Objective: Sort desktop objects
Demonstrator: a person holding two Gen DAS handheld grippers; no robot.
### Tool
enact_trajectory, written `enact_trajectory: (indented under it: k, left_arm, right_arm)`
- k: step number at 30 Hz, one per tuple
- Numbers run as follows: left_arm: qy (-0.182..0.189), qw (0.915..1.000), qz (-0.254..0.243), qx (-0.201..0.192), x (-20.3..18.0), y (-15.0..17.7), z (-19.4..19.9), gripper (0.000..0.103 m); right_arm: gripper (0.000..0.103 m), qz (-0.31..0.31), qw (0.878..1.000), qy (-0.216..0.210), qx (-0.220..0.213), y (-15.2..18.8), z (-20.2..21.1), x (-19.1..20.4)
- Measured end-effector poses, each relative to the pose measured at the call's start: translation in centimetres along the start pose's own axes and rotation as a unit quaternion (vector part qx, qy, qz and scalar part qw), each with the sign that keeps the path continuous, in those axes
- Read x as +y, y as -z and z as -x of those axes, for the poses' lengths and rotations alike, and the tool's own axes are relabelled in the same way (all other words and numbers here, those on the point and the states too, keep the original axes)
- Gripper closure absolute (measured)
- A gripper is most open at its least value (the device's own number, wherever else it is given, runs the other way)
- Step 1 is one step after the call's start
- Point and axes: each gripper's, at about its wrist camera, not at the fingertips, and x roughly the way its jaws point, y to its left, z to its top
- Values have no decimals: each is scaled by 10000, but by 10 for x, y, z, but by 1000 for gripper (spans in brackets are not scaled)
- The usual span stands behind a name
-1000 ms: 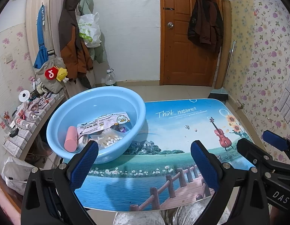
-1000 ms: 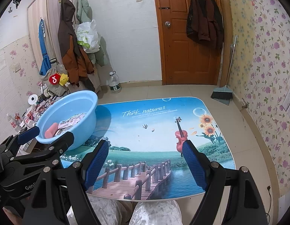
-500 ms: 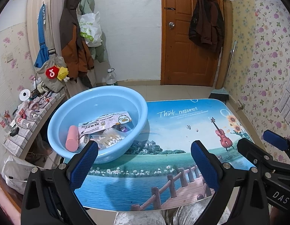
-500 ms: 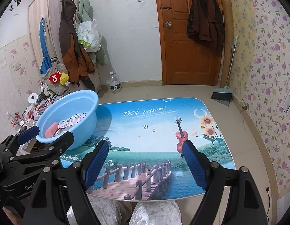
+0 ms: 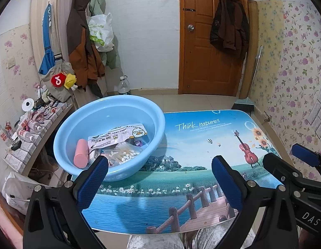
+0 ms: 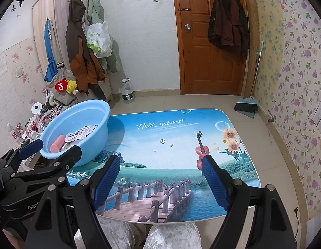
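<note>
One blue basin [image 5: 81,122], one pink tube [image 5: 81,153] — two packets inside [image 5: 116,138], one table [image 5: 201,137]

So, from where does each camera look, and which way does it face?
Left wrist: on the left gripper, above the table's near edge, facing the basin and door; the open right gripper and knees show.
Right wrist: on the right gripper, facing the table and door; the left gripper shows at left, knees below.
Both share basin, table, door.
</note>
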Motion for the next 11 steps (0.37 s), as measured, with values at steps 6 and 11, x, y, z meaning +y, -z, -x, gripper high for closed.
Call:
enact_trajectory:
  k: [6,11]
  left_arm:
    - [4,10000,0,-32,1,1,-1,3]
    - [-13,10000,15,-26,2,2,-3,3]
  right_arm:
    - [20,-4,10000,-20,6,1,-1,0]
    - [20,5,10000,-12,23,2,-2,0]
